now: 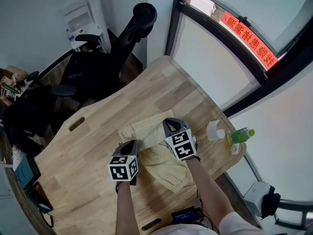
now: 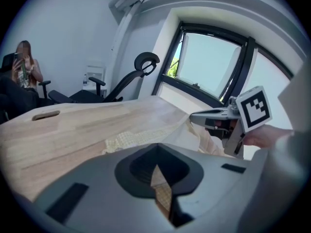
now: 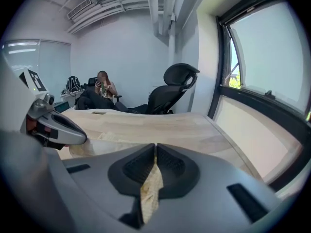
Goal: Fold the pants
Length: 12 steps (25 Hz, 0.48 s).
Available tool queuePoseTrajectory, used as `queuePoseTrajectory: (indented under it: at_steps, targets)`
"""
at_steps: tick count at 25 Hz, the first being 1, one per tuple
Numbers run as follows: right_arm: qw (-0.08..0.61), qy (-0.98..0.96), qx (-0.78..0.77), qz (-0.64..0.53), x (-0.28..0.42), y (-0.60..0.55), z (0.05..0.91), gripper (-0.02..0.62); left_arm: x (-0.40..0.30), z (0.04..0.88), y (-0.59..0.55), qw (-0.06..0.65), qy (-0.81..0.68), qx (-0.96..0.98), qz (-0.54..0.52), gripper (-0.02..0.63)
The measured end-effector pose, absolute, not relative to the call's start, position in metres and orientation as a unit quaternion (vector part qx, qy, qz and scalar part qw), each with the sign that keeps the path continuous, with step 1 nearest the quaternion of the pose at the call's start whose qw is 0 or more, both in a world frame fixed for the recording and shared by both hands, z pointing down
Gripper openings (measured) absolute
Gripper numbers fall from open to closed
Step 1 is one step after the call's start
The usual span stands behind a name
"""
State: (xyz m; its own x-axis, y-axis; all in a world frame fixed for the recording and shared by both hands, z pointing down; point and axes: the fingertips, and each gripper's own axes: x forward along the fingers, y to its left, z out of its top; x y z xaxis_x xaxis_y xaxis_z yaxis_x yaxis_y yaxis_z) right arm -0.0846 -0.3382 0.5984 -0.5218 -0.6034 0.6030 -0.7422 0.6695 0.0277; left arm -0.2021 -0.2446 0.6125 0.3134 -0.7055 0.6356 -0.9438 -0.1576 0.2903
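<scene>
Office: black swivel chairs upper left, long wooden desk with cable slot, big windows upper right, person seated in the background.

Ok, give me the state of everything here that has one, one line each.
pants, lying rumpled on the table, pinched at two places.
left hand-held gripper, shut on the pants.
right hand-held gripper, shut on the pants.
green bottle, cap on, near the table's edge.
office chair, empty.
</scene>
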Motion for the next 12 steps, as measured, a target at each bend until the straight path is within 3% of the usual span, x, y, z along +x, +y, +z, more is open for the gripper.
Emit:
queuePoseTrajectory:
  at_steps: [11,12]
  targets:
    - [0.312,-0.846,0.403,0.154,-0.075,-0.408,0.652,0.018,-0.236,0.593,-0.272,0.277,-0.622,0.718,0.144,0.008]
    - [0.303,-0.846,0.407,0.164,-0.074,-0.412,0.654,0.046,-0.239,0.595,-0.272,0.276,-0.626,0.715,0.147,0.008]
